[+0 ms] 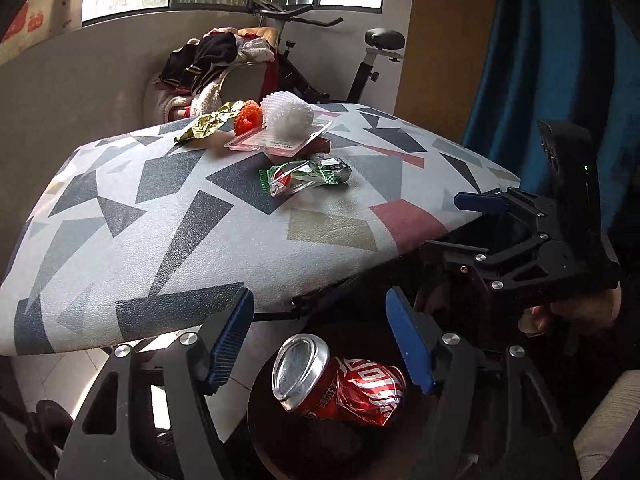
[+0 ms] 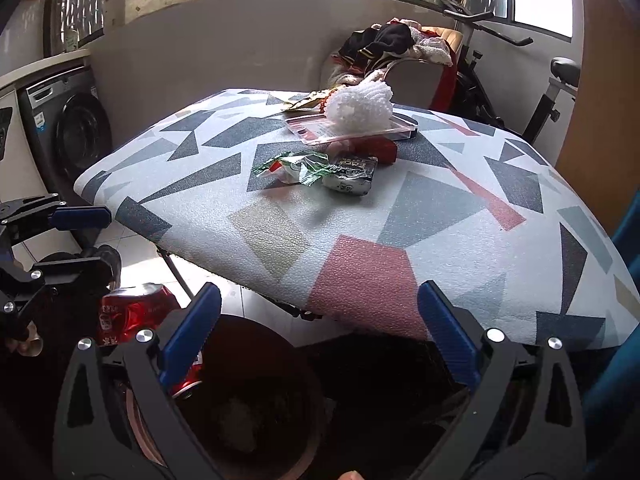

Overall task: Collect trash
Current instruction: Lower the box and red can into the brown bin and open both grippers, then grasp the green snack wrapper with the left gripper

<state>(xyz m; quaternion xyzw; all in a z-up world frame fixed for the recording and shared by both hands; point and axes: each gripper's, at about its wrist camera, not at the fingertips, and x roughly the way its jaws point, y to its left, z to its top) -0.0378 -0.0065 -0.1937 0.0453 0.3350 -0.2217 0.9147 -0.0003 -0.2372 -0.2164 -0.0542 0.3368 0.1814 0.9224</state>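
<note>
A crushed red soda can lies between the open fingers of my left gripper, over the dark round bin; no finger touches it. The can also shows in the right wrist view. My right gripper is open and empty above the bin, beside the table's near edge. On the patterned table lie a green-and-clear wrapper, a white foam net on a clear tray, an orange foam net and a gold wrapper. A silver packet lies beside the green wrapper.
A chair piled with clothes and an exercise bike stand behind the table. A washing machine is at the left. A blue curtain hangs at the right. White tiled floor shows under the table.
</note>
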